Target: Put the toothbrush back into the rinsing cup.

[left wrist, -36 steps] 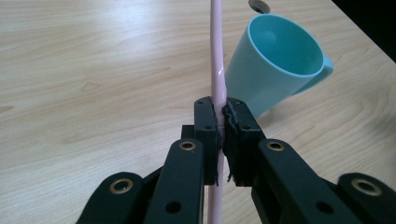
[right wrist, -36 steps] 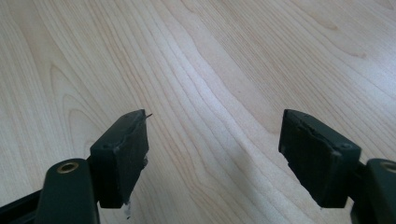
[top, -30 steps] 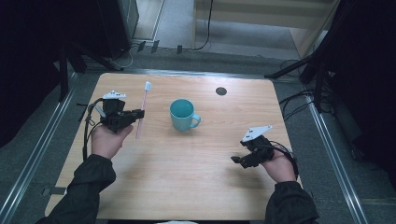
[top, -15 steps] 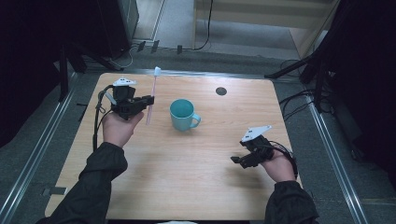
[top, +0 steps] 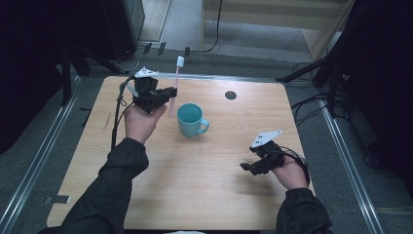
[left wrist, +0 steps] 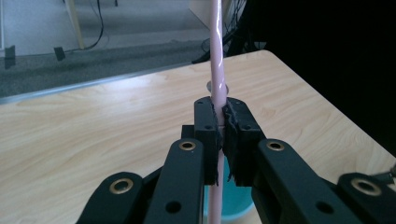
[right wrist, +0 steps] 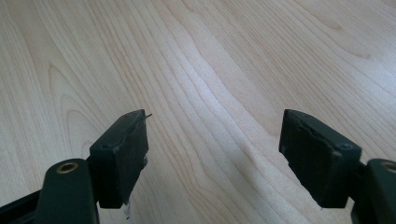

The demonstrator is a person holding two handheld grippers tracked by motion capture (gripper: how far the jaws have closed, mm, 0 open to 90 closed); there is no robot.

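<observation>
Pink toothbrush (top: 173,87) upright, clamped in left tool (top: 171,92) | beside teal mug (top: 190,120) | right tool (right wrist: 212,154) apart

The right tongs (right wrist: 215,158) hang wide apart over the pale wooden surface (right wrist: 210,70), with nothing but bare grain between their black pads.

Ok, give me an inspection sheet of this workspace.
Surface: pale wooden table, with a small dark round hole near its far edge.
Job's things: pink toothbrush with white head, upright; teal ceramic mug standing beside it.
Clutter: nothing seen.
Grippers: left claw shut on the toothbrush; right claw open over bare wood.
Cables: black leads trailing from the left claw; more on the floor.
Surroundings: grey floor, metal rails, dark equipment.
</observation>
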